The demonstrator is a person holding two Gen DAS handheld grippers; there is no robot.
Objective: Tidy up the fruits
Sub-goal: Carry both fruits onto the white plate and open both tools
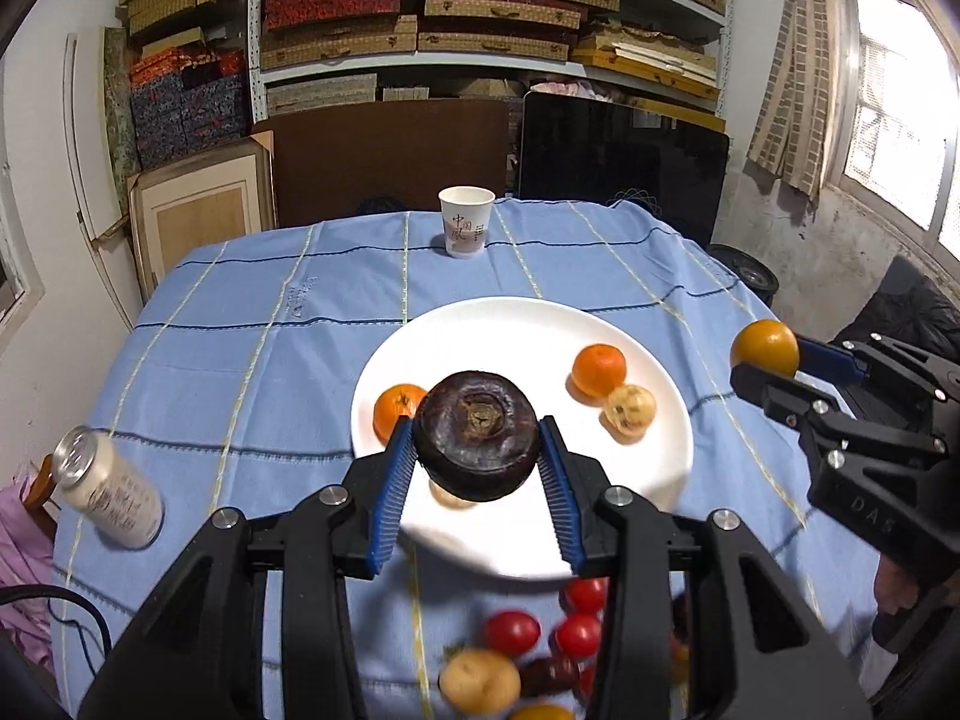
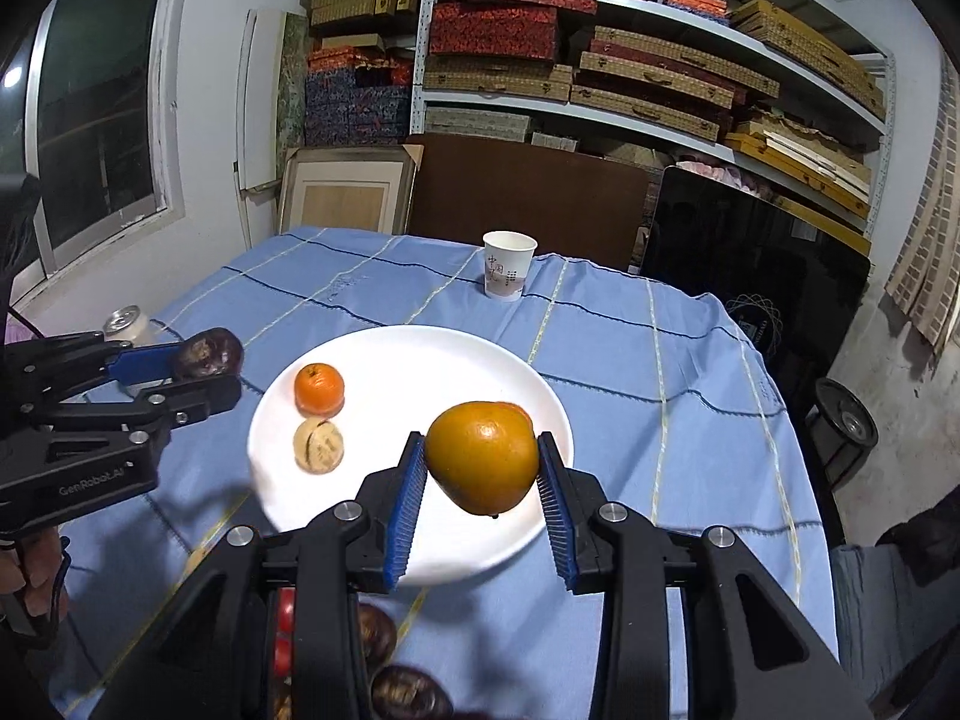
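Observation:
My left gripper (image 1: 478, 450) is shut on a dark purple mangosteen (image 1: 477, 435) and holds it above the near part of the white plate (image 1: 516, 324). My right gripper (image 2: 483, 468) is shut on an orange-yellow fruit (image 2: 483, 456) above the plate's near right part (image 2: 420, 354). The plate holds two small oranges (image 1: 598, 369) (image 1: 397, 408) and a pale split fruit (image 1: 629, 411). Several red tomatoes (image 1: 576, 633), a pale fruit (image 1: 480, 681) and dark fruits lie on the blue cloth near me. The right gripper shows in the left wrist view (image 1: 765, 369), the left in the right wrist view (image 2: 207, 369).
A paper cup (image 1: 466, 221) stands at the far side of the table. A drink can (image 1: 108, 480) stands at the left edge. More dark mangosteens (image 2: 411, 693) lie under my right gripper. Shelves of boxes, a black screen and boards stand behind the table.

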